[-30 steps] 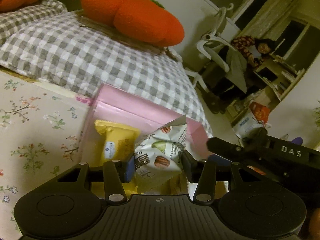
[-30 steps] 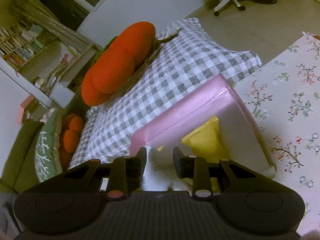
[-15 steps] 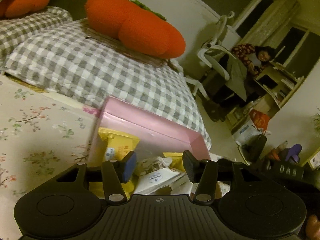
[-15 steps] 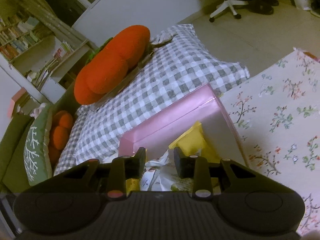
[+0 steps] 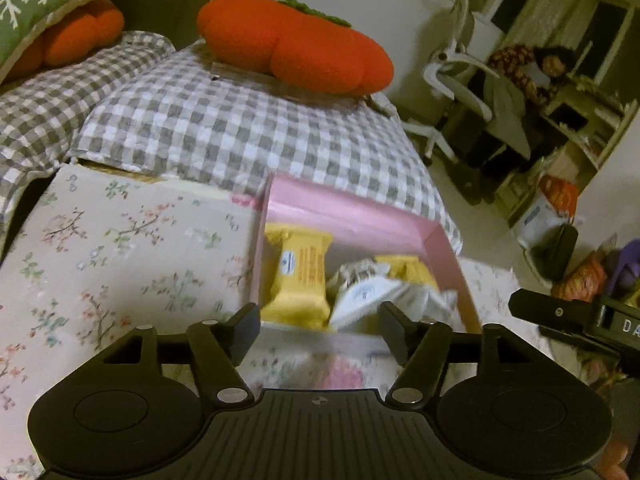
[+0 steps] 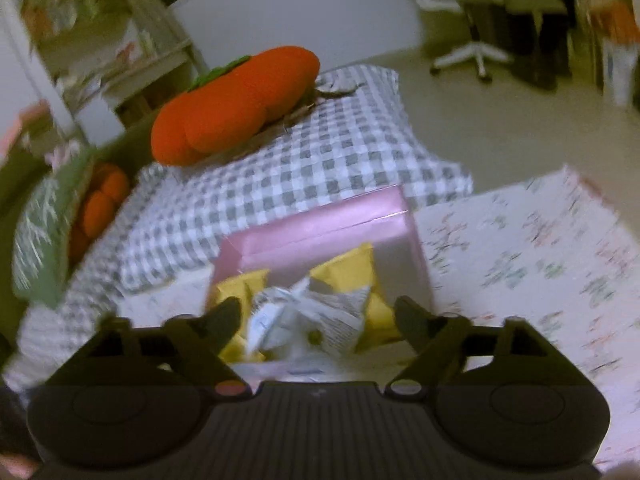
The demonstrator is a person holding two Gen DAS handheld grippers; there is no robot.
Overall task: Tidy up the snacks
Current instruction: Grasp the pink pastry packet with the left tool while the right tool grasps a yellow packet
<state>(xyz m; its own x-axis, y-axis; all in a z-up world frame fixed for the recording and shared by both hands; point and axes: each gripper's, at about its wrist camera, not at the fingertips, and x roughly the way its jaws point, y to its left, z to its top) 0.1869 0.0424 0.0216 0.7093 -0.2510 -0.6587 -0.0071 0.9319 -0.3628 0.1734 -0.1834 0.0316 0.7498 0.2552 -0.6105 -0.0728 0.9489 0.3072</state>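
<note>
The pink box (image 5: 352, 216) sits at the far edge of the floral cloth (image 5: 120, 248) against the checked cushion (image 5: 240, 136), with bare cloth open on either side, and both the left gripper (image 5: 318, 326) and right gripper (image 6: 318, 316) hang over its near rim, jaws opening and empty, the white snack packets (image 6: 312, 316) and yellow snack packets (image 5: 300, 276) lying inside beyond the fingertips.

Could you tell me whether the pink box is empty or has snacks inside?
Not empty: the pink box holds yellow packets and white packets.
</note>
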